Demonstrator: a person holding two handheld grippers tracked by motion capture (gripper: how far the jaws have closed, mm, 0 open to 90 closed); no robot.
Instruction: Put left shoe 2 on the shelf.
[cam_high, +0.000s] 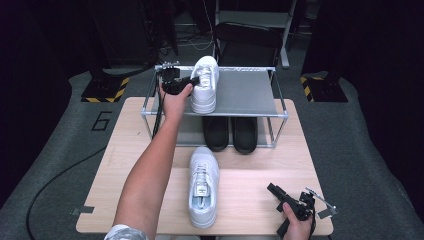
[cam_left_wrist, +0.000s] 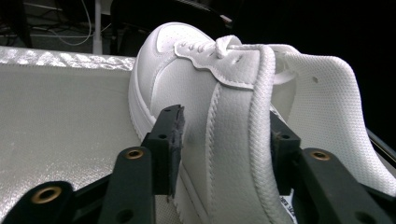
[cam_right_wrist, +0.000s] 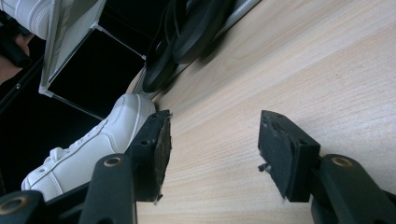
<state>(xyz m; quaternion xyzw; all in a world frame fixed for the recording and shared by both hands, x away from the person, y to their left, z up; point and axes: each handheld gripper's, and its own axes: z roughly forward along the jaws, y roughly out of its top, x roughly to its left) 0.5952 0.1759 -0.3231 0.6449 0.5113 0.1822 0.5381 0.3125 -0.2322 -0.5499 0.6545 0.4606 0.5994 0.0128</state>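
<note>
Left gripper (cam_high: 192, 81) is up at the far side, reaching onto the top shelf of the silver metal-frame shoe rack (cam_high: 250, 92), and its jaws are straddling the heel collar of a white leather low-top sneaker (cam_high: 205, 84) standing on that shelf. In the left gripper view one jaw sits inside the padded mesh collar against the lining. The other stands a sliver off the outer leather, so call it parted around the rim of the sneaker (cam_left_wrist: 205, 93), not pinching.

That collar looks like the right handle: soft, padded, grippy mesh inside, smooth and likely slicker leather outside. The shoe should be light, but held by the heel it may tip toe-down.

Right gripper (cam_high: 290, 200) waits at the near right of the pale wooden table (cam_high: 260, 195), jaws wide apart over bare wood with nothing between them.

The matching second white sneaker (cam_high: 203, 186) lies near centre on the table, toe pointing away. A pair of black slip-on shoes (cam_high: 231, 134) sits on the lower shelf, half in shadow, toes cut off by the shelf above, material hard to judge.
</note>
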